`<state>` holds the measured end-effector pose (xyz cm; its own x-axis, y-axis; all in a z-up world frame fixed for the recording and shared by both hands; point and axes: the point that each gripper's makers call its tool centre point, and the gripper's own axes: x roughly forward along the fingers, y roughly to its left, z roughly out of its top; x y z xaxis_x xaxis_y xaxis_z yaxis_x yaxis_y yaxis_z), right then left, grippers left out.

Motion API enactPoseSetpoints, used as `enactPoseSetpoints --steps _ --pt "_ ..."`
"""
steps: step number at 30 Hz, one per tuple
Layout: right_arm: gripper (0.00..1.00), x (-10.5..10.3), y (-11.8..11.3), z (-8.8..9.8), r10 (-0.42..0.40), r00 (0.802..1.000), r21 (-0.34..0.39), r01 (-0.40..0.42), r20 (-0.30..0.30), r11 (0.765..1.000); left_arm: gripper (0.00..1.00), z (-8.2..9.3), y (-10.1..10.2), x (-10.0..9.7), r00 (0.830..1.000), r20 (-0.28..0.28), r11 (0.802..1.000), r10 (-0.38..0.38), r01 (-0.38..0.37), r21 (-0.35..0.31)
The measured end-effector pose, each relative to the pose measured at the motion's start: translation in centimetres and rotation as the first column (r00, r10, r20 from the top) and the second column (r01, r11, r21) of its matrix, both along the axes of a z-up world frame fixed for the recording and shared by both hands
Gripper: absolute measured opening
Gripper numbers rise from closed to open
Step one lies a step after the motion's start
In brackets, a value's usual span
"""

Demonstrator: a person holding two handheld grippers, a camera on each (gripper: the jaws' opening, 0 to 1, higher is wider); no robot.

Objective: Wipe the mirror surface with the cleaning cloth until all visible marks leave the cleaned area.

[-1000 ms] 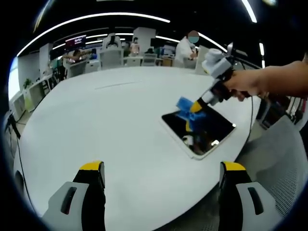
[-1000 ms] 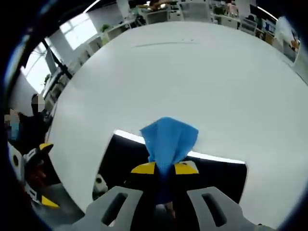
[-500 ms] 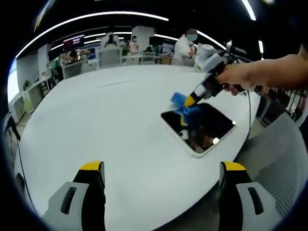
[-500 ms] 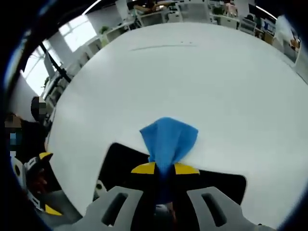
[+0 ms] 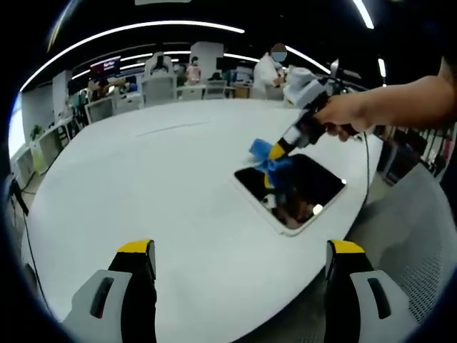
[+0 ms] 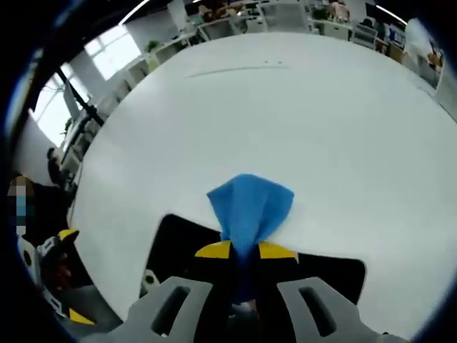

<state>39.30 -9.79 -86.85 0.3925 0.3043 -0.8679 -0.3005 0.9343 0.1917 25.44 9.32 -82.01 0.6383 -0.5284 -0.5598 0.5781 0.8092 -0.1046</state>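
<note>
Pinching the blue cloth (image 6: 250,204) on the mirror (image 5: 300,187), right tongs (image 6: 245,250); left tongs (image 5: 239,251) released.

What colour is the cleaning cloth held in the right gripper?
Blue. The cleaning cloth shows best in the right gripper view, pinched in the right gripper.

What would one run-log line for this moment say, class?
phase: wiping | right gripper: shut on blue cloth | cloth: at mirror far edge | left gripper: open, holding nothing, over white table
</note>
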Motion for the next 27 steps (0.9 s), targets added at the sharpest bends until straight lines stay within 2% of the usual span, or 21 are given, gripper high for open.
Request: enactPoseSetpoints --steps 5,8,17,22,27 --pt "0.07 -0.2 -0.7 -0.1 0.012 1.0 -0.002 -0.012 -0.007 1.0 0.99 0.1 0.5 0.3 0.999 -0.01 0.998 0.052 -0.053 -0.026" --pt "0.07 -0.2 -0.7 -0.1 0.036 0.999 -0.009 -0.036 -0.006 0.999 0.99 0.0 0.3 0.2 0.999 -0.012 0.999 0.04 -0.04 -0.02" --pt "0.07 -0.4 -2.0 -0.1 0.027 1.0 -0.009 -0.027 -0.011 1.0 0.99 0.0 0.2 0.2 0.998 -0.012 0.998 0.054 -0.054 -0.018" --pt "0.07 -0.4 -2.7 0.1 0.023 1.0 -0.015 -0.023 -0.015 1.0 0.99 -0.1 -0.2 0.1 0.999 -0.012 1.0 0.031 -0.031 -0.003" --pt "0.07 -0.6 -3.1 0.2 0.02 1.0 -0.016 -0.021 -0.017 1.0 0.99 0.0 0.2 0.3 0.999 -0.005 0.999 0.052 -0.052 -0.004"
